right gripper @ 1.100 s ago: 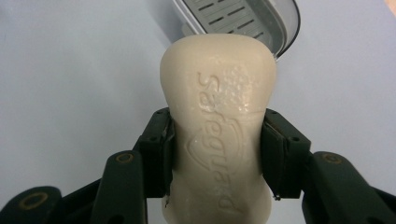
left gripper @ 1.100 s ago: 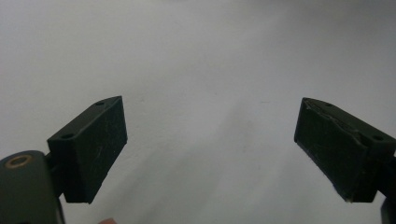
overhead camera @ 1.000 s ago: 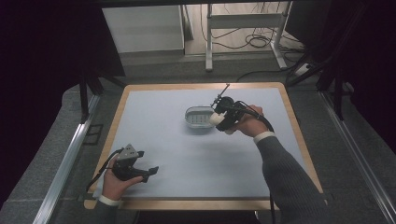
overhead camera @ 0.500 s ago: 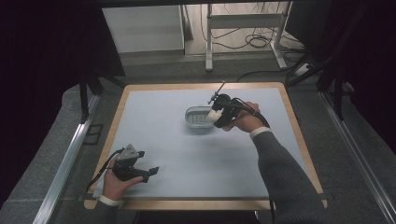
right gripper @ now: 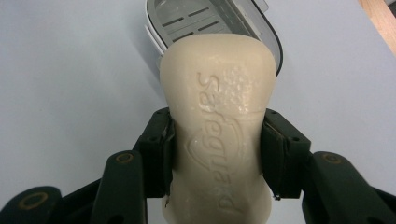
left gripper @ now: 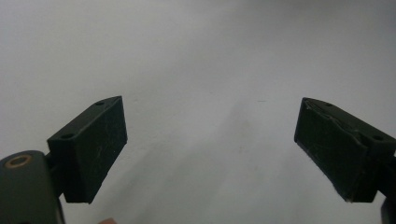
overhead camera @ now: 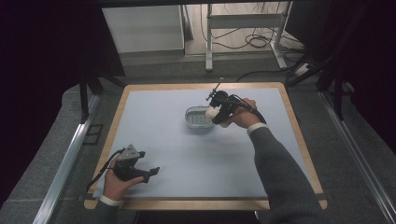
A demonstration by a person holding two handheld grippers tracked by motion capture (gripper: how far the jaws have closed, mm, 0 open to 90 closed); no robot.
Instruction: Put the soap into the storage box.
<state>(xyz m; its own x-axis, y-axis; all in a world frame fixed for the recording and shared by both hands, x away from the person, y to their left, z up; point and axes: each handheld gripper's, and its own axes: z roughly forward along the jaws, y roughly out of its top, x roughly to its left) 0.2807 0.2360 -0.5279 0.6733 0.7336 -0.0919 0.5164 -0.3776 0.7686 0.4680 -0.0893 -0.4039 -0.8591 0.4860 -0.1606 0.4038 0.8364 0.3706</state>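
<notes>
A cream bar of soap [right gripper: 217, 135] is clamped across its waist by the right claw [right gripper: 217, 154], both pads pressed onto its sides, and is held just above the near rim of the grey slotted soap dish [right gripper: 187, 21] that sits on the desk [overhead camera: 154, 126]. The left claw [left gripper: 210, 154] rests at the near left corner of the desk, jaws wide apart with nothing between them. Risks judged from here: the bar could slip, since smooth soap is gripped on a narrow band only; the light dish could be nudged or tipped if the bar is lowered onto its rim rather than inside it; a tilted release could leave the bar propped on the edge.
</notes>
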